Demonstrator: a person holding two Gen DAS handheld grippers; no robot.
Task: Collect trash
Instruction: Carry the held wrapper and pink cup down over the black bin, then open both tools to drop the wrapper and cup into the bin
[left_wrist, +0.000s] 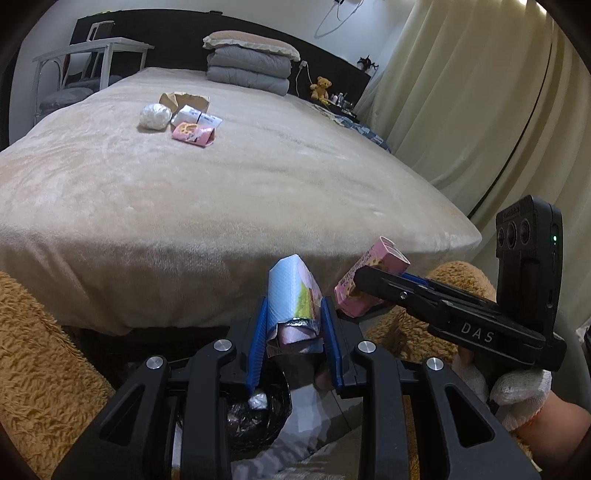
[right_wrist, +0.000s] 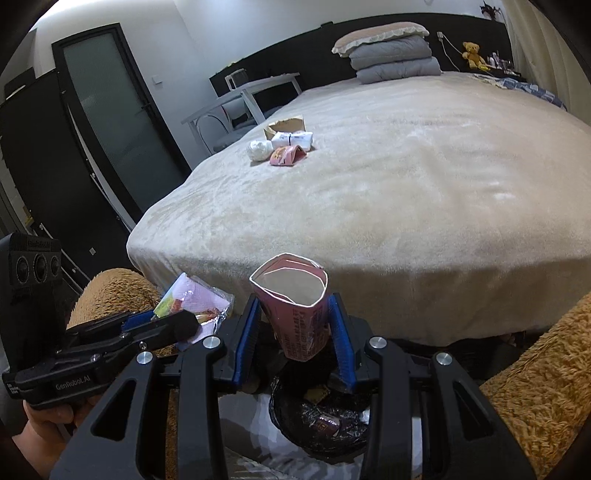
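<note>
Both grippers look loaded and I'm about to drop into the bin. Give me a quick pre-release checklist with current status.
1. Left gripper shut on the blue-and-pink wrapper: ok.
2. Right gripper shut on the open pink carton: ok.
3. Black-lined bin below the right gripper's load: ok.
4. Bin below the left gripper's load: cannot tell; it sits a bit left of the wrapper.
5. Room in the bin: ok; some trash shows inside, well short of the rim.
6. Trash remaining: not ok; white wad, pink packet, white box and brown paper remain on the bed.
</note>
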